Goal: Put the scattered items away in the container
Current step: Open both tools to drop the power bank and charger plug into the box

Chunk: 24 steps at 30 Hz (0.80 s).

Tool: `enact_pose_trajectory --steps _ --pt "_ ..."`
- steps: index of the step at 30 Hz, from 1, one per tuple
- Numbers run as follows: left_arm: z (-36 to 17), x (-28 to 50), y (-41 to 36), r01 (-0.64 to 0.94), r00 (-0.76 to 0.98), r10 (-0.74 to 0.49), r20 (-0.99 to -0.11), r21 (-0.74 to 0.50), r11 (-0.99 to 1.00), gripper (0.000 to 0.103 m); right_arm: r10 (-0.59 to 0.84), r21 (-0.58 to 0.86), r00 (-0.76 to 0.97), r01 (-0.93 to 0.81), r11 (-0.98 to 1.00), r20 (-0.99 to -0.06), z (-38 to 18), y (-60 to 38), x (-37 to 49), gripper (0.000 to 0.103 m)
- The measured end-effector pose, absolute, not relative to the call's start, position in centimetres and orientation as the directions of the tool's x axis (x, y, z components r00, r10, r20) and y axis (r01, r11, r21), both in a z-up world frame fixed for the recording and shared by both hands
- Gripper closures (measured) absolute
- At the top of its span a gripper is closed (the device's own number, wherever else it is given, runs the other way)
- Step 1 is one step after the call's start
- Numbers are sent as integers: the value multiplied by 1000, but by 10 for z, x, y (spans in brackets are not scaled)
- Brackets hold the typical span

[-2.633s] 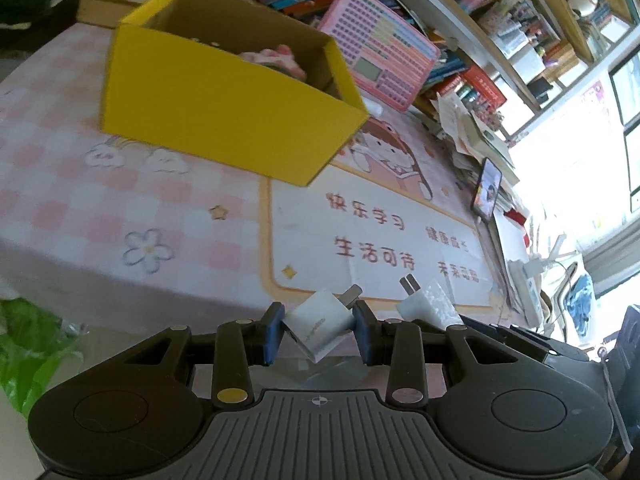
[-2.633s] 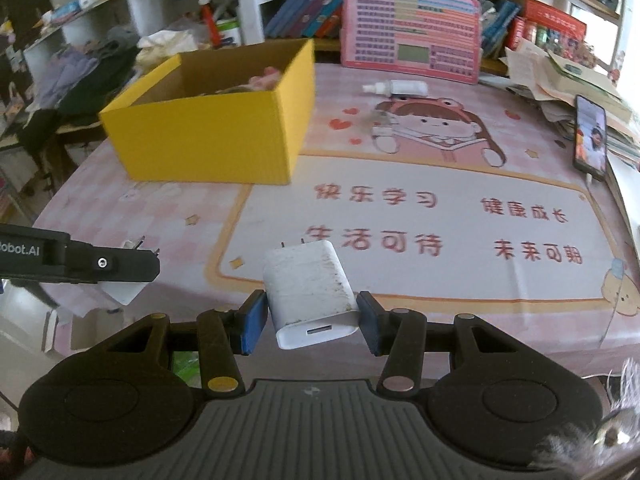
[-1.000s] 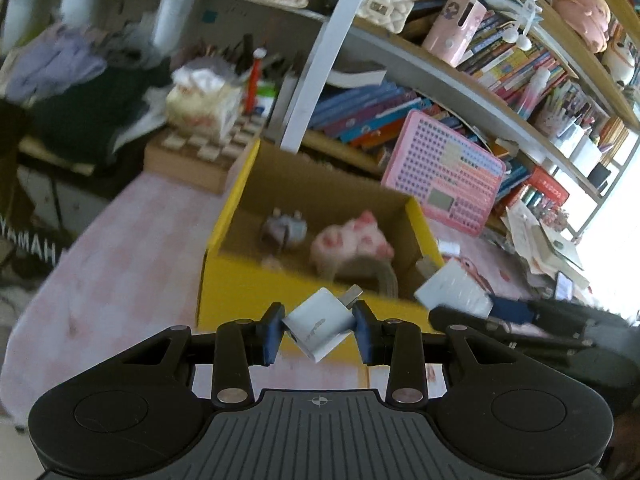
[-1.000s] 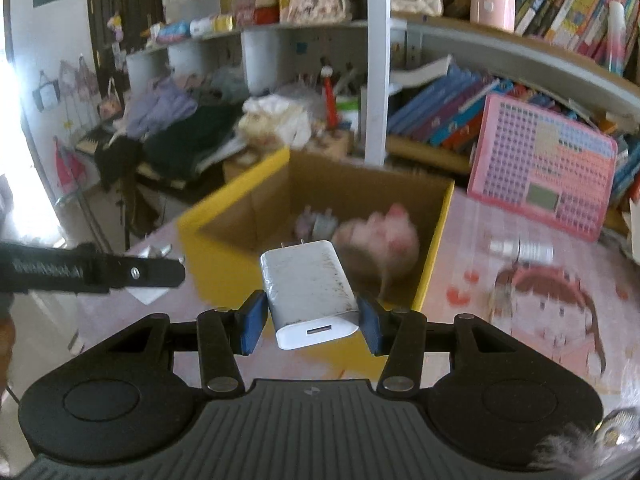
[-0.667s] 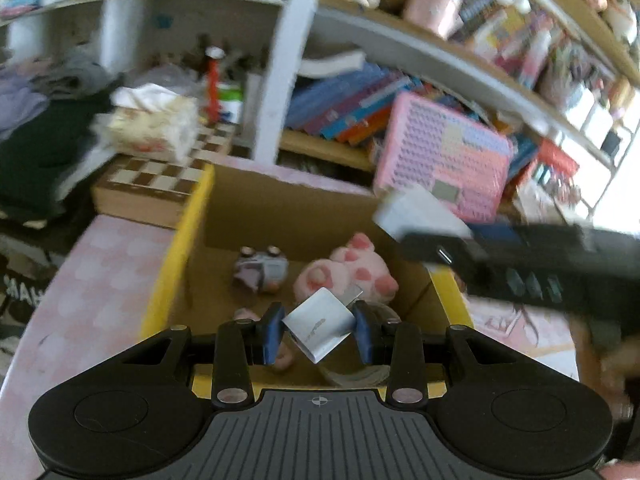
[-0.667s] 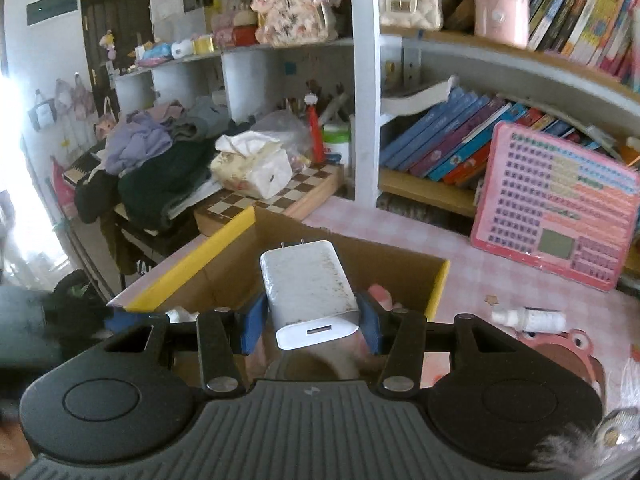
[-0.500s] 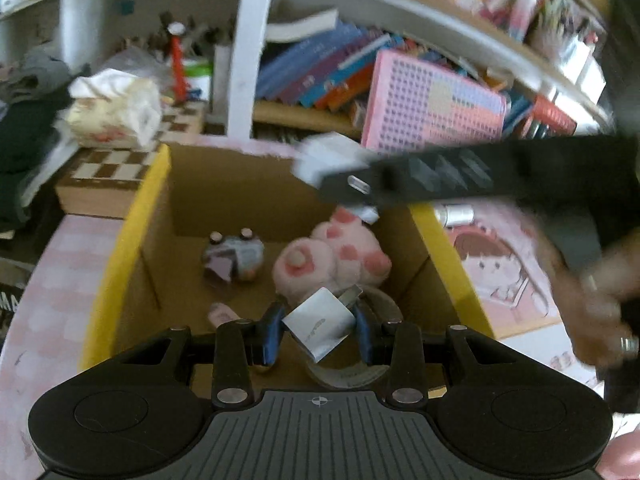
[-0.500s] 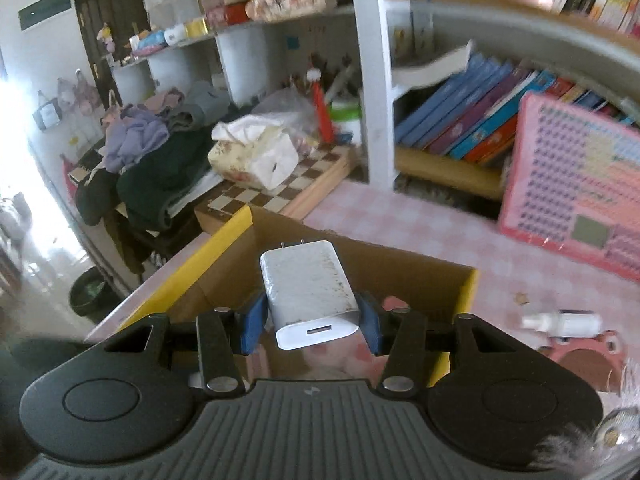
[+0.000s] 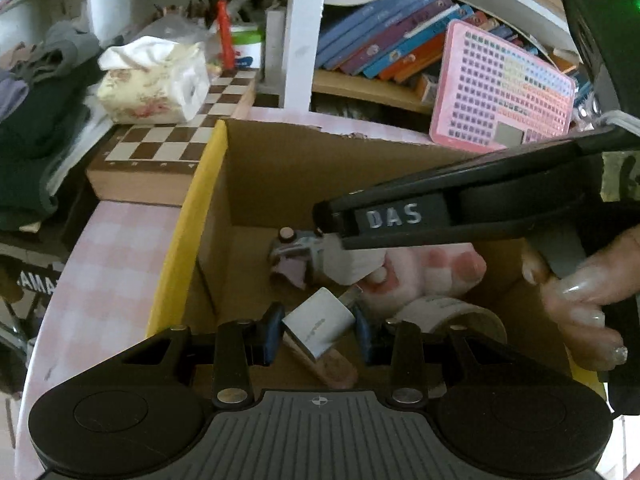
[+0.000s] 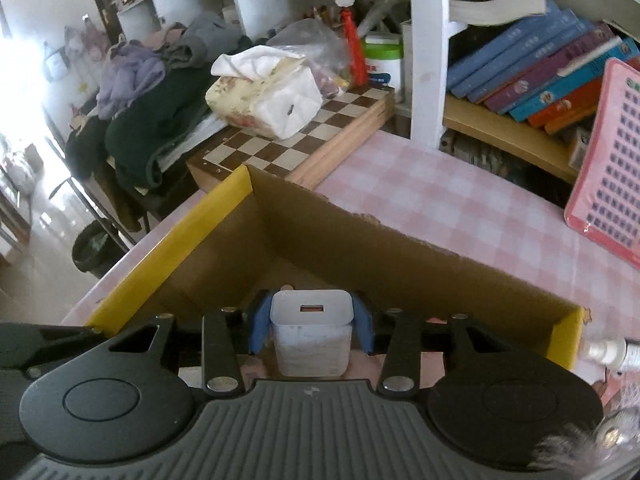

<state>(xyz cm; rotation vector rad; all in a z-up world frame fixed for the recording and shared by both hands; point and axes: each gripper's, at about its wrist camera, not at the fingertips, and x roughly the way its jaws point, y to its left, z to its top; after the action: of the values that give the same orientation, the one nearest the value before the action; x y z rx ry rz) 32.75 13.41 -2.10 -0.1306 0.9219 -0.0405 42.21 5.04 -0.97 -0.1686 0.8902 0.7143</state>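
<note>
Adapter, small, white and square [image 9: 312,320], clamped corner-up between the blue pads of the left gripper [image 9: 318,330], metal prongs pointing to 2 o'clock, hanging inside the open top of the yellow cardboard box [image 9: 188,248] near its front wall. Fingers narrow, pressing both sides of the adapter.

Second piece, a white rectangular USB wall charger [image 10: 312,336], gripped by the right gripper [image 10: 312,322], port face turned up toward the camera, also over the box. Jaws just closing further, with the charger between the pads and touched by them on both sides.

In the left wrist view, right gripper reaching in from 3 o'clock, gripped by a hand [image 9: 580,292] at the right edge.

On the box floor: pink plush toy [image 9: 440,264] at 2 o'clock from the adapter, roll of clear tape [image 9: 452,312] at 3 o'clock, small grey toy figure [image 9: 292,248] at 12 o'clock, pink stick [image 9: 332,364] at 6 o'clock.

Outside the box, wooden chessboard [image 9: 168,140] at 11 o'clock with a floral tissue pack [image 9: 152,76] on it, pink button board [image 9: 504,92] at 1 o'clock, pink checked tablecloth [image 9: 100,260] at 9 o'clock.
</note>
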Motion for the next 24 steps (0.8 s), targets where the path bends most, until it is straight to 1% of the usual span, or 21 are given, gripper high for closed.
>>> enact_pose_trajectory --steps 4,6,7,8,9,11,14,16,17,18,20,24 --pt "-28 341 130 22 560 -96 -823 -101 995 68 485 154 449 -595 789 -750 -12 51 438 62" --pt "-30 346 130 27 540 -97 -836 -99 995 68 464 123 491 -577 807 -737 -14 49 443 58" --pt "-31 348 129 29 534 -97 -840 -96 995 67 467 134 485 -574 808 -740 -15 47 445 57" --pt "-32 349 128 33 532 -97 -841 -94 995 67 474 152 478 -568 809 -740 -16 44 446 49" --pt "-31 349 127 35 535 -97 -839 -92 995 67 476 159 484 -560 813 -734 -16 39 444 45" --pt "-30 347 126 43 541 -108 -834 -100 994 66 478 158 500 -553 818 -723 -12 31 439 43" --pt "-29 347 122 61 549 -125 -827 -109 992 66 478 170 525 -528 832 -704 -4 15 429 37" --pt "-28 348 118 71 558 -127 -820 -106 992 65 475 178 544 -509 842 -691 2 5 422 35" --pt "-26 348 117 73 564 -126 -816 -102 992 63 476 184 550 -501 845 -686 4 -1 418 35" --pt "-25 347 116 75 574 -120 -810 -94 993 57 476 189 555 -495 848 -683 7 -6 415 35" --pt "-20 342 115 85 597 -119 -794 -84 993 54 476 197 564 -483 853 -675 13 -16 407 35" --pt "-8 325 116 102 621 -128 -774 -82 991 52 483 222 576 -465 857 -660 24 -31 388 35"
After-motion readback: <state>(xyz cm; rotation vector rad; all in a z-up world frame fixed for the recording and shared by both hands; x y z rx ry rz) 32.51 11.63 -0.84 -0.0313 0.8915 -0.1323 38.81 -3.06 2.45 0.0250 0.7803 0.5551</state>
